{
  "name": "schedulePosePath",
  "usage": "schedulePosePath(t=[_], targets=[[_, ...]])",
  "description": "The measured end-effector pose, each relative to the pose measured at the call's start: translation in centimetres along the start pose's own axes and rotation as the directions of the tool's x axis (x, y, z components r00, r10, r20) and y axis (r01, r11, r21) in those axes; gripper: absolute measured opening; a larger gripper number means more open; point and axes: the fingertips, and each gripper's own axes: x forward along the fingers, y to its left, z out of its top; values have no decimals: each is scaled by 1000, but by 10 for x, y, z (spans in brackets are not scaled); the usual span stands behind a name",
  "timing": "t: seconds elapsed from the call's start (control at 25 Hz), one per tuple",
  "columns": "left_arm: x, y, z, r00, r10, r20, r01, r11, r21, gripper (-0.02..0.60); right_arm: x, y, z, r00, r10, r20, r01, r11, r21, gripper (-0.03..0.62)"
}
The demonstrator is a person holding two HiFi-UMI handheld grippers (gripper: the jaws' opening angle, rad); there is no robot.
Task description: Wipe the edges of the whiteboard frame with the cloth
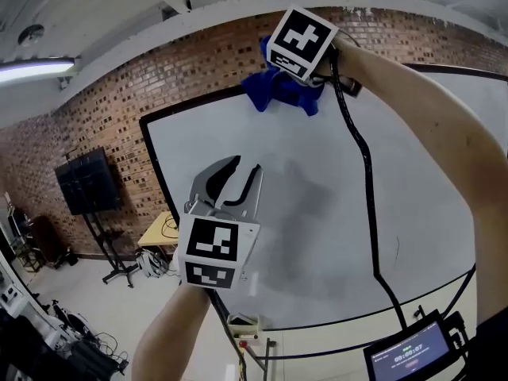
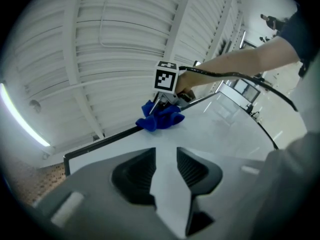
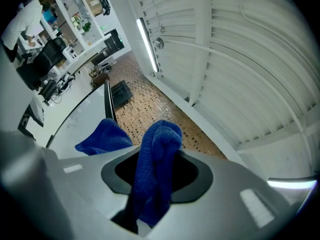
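**Cloth Held at the Board's Top Edge**

The right hand-held gripper (image 1: 298, 74) grasped the blue cloth (image 1: 278, 95), bunched on the top edge of the whiteboard frame (image 1: 151, 145). The left hand-held gripper (image 1: 236, 179) hovered before the board, released, with nothing between its jaws.

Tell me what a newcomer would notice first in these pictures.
The crumpled bright blue microfibre cloth stands out most, clamped in the right gripper at the top edge of the big white whiteboard with its thin black frame. Lower left in the head view, the left gripper hangs before the board, jaws apart and empty. A red brick wall runs behind the board.
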Motion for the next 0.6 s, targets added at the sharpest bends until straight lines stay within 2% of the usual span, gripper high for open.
schedulePosePath(t=[0.12,0.36,0.6], targets=[[4,-21,1,1000,5,-13,-4,1000,15,132,-11,0,-18,999,-28,16,28,999,-25,138],[23,-55,36,999,20,-44,-18,999,37,132,-29,-34,-41,999,-42,18,43,996,-82,135],[41,-92,45,998,18,-66,-15,999,45,132,-38,-54,-59,999,-10,42,11,999,-36,135]])
